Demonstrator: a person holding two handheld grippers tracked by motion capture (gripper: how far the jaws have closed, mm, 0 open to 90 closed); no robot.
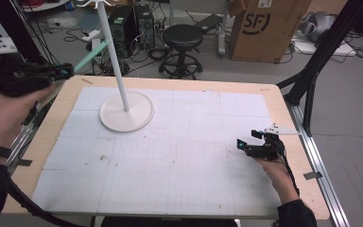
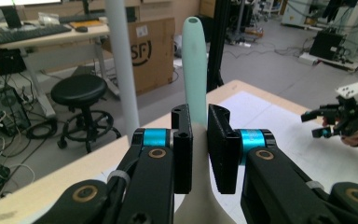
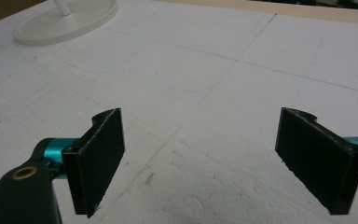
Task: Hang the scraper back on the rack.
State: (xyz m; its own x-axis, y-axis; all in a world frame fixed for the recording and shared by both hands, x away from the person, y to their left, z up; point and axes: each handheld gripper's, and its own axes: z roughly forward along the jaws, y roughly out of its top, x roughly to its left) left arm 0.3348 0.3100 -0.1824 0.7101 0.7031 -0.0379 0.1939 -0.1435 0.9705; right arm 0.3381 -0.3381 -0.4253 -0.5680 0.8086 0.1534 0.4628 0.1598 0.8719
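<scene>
A pale green long-handled tool with a hole at its tip sticks out from my left gripper, which is raised at the table's far left corner. In the left gripper view the jaws of the left gripper are shut on the tool, which widens to a whitish part below the pads. A white stand with a round base and a tall thin pole rises just right of the tool. My right gripper rests low over the white mat at the right, open, with nothing between its fingers.
A white gridded mat covers most of the wooden table. Beyond the far edge stand a black stool, a cardboard box and cables on the floor. A black frame leg stands at the right.
</scene>
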